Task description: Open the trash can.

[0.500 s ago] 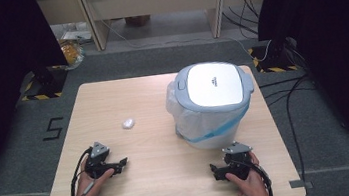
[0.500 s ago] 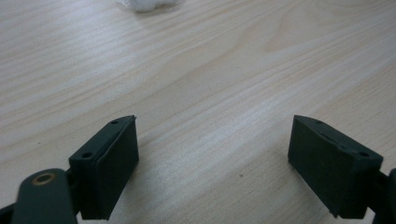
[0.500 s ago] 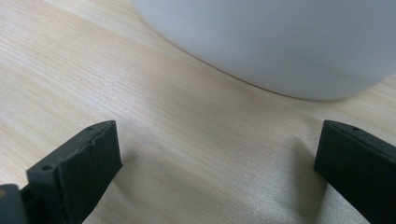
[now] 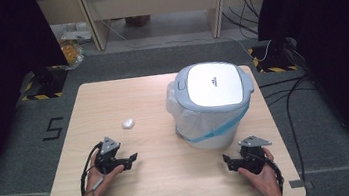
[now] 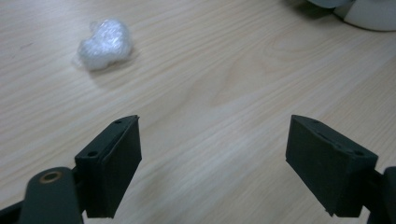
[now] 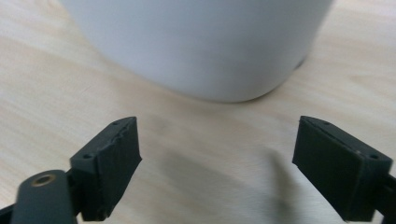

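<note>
A white lidded bin (image 4: 212,104) with a clear liner bag stands on the right half of the wooden table (image 4: 162,180). A small crumpled wad of clear plastic (image 4: 128,123) lies left of it; in the left gripper view the wad (image 5: 104,44) is ahead and to the left. My left gripper (image 4: 132,159) rests low near the front left, jaws open and empty (image 5: 212,170). My right gripper (image 4: 228,162) sits at the front right, open (image 6: 217,170), with the bin's white wall (image 6: 201,42) close ahead.
Black cables (image 4: 288,99) trail over the grey floor right of the table. A number 5 marking (image 4: 54,128) is on the floor at the left. Desk legs (image 4: 90,22) stand beyond the far edge.
</note>
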Tool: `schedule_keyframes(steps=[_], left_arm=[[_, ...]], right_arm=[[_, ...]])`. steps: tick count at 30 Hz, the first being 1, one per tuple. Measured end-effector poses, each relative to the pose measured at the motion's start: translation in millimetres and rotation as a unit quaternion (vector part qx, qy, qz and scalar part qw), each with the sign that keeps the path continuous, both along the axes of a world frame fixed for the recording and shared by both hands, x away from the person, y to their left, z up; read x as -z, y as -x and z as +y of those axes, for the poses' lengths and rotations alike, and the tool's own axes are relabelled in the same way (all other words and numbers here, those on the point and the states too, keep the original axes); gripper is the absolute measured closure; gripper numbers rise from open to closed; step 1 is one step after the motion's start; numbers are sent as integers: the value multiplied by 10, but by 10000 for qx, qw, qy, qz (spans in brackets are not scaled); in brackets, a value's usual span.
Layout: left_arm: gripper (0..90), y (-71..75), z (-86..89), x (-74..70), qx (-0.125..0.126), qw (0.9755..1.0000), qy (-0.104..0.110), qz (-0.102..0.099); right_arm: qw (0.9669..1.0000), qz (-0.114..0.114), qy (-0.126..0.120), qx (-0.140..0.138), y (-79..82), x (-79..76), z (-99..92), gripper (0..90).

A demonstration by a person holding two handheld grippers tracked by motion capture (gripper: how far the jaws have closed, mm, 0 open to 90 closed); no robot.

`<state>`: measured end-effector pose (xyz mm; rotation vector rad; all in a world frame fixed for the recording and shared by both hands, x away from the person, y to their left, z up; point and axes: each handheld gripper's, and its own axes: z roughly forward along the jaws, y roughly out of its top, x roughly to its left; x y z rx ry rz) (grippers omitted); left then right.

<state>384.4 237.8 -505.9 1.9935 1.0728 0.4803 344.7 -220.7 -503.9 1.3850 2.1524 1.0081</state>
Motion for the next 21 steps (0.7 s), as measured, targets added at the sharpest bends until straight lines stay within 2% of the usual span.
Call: schedule_keyframes(steps=[5,7,10,11,12,14,17,19,21], left_arm=[[187,-133,-242,-52,130,9999,16,-40],[187,-201,-334,-71,184,9998,-10,-48],[189,-341,-515,-105,246,9997,-25,-67],[189,-341,-515,-105,246,9997,-25,-67],[189,-419,-606,-114,255,9996,-28,-70],[192,-494,-698,-117,264,9996,-29,-75],[195,-587,-799,-135,226,9997,-6,-112],[194,-639,-839,-150,143,9998,109,-125],[193,-697,-885,-155,60,9998,171,-126]], right_arm=[[9992,-62,143,370,-95,-33,-150,155],[9990,-135,158,386,-130,-49,-193,151],[9984,-209,320,424,-190,-80,-238,153],[9984,-209,320,424,-190,-80,-238,153],[9969,-229,466,586,-264,-101,-292,156],[9959,-261,524,694,-333,-116,-348,161],[9959,-375,357,746,-445,-119,-435,166],[9966,-305,163,744,-497,-109,-471,169],[9963,-369,91,767,-523,-104,-483,170]])
